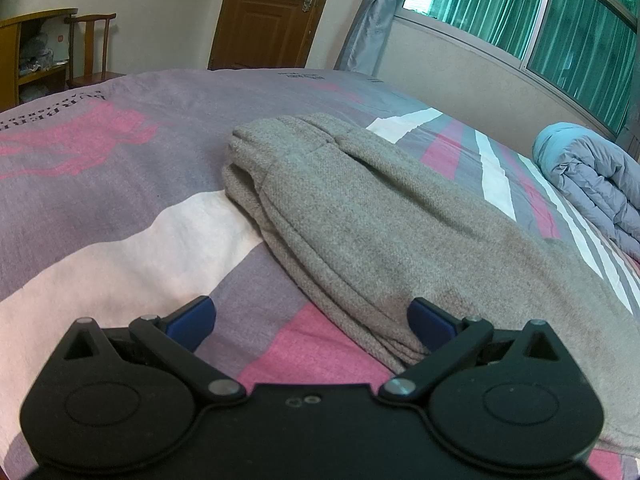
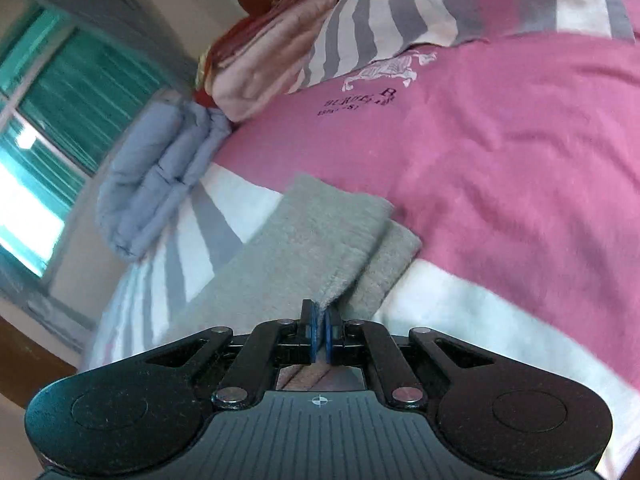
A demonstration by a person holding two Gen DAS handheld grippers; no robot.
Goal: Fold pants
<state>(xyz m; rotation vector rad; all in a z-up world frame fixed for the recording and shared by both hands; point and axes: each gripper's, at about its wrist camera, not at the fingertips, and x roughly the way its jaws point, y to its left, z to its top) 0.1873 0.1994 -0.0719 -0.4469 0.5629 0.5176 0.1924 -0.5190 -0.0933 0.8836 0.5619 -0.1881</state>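
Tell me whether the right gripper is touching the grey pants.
Touching. The right wrist view shows the right gripper with its blue fingers closed on an edge of the grey pants, fabric pinched between them.

- Bedspread (image 1: 100, 208) left of the pants (image 1: 360, 216): flat, open room.
- Folded quilt (image 1: 592, 184): bulky, blocks far right edge.
- Pillow (image 2: 460, 4) and stacked bedding (image 2: 264, 60): crowd the head end.

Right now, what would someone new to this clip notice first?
The grey knitted pants lie lengthwise, folded leg on leg, across the pink, grey and white patterned bedsheet. The right gripper is shut on the edge of one leg end, while the left gripper hangs open over the pants' near edge. A rolled pale-blue quilted duvet sits beneath the window.
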